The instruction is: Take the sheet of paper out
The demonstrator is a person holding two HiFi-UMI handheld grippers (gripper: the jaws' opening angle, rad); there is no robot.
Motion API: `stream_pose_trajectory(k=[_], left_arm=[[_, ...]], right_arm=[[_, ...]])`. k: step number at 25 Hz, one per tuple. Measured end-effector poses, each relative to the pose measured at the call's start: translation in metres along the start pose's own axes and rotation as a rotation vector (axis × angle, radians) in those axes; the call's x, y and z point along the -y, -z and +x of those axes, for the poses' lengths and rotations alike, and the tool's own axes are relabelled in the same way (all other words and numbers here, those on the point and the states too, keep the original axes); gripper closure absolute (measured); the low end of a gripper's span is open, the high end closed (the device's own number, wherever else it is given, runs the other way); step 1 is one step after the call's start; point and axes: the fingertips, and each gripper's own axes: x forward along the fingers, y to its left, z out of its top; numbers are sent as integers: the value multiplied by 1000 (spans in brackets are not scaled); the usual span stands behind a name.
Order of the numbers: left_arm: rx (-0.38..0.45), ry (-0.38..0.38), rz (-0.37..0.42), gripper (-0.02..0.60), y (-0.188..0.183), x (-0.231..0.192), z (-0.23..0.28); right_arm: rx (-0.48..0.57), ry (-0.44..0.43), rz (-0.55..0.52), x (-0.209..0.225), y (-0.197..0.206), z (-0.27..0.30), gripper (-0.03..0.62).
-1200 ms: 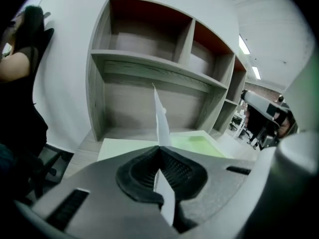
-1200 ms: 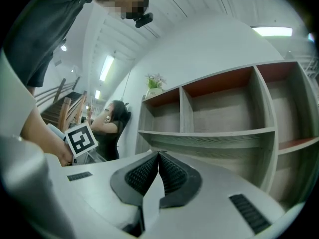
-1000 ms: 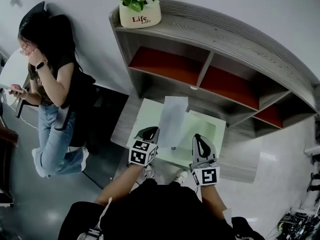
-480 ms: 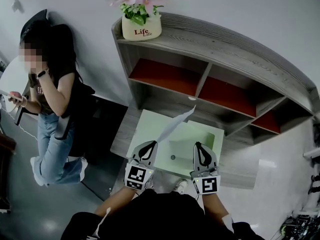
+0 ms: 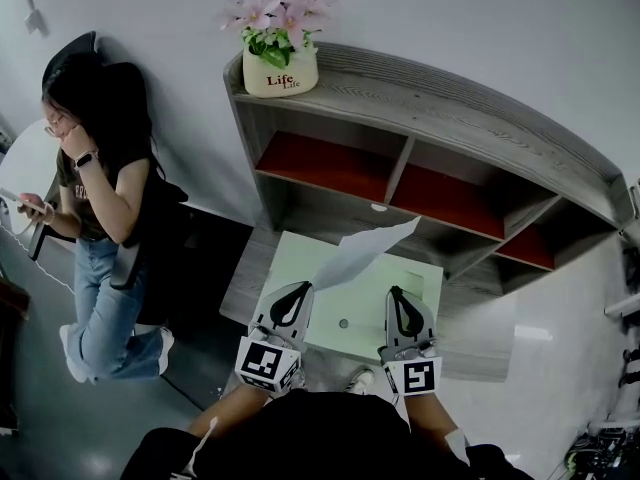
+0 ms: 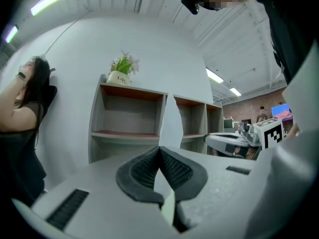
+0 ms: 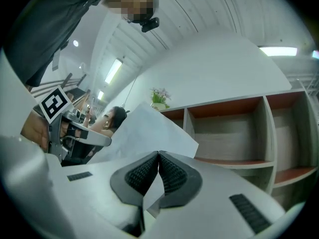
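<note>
A white sheet of paper [image 5: 365, 248] slants up and to the right from my left gripper [image 5: 298, 288], which is shut on its lower corner. In the left gripper view the sheet [image 6: 171, 118] stands edge-on straight out of the closed pads of the left gripper [image 6: 159, 148]. Below lies a pale green folder [image 5: 300, 258] with a snap button. My right gripper [image 5: 397, 294] is shut over the folder's right side. In the right gripper view a pale edge of the folder [image 7: 150, 192] shows between the pads of the right gripper [image 7: 158, 154], with the sheet [image 7: 144, 133] behind.
A grey wooden shelf unit [image 5: 440, 93] with red-lined compartments stands against the wall just beyond the folder. A flower pot [image 5: 281, 68] sits on its left end. A person [image 5: 100, 188] sits at the far left, looking at a phone.
My left gripper has risen and tilted, lifting the sheet from lying flat over the folder to slanting up to the right. My right gripper rose a little.
</note>
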Motion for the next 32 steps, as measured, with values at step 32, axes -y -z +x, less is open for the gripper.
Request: stream_pose_trajectory(k=[32], left_arm=[[32,-42,-28,575,-12,-7,38]], right_arm=[[37,44,83,1,-34,10,572]])
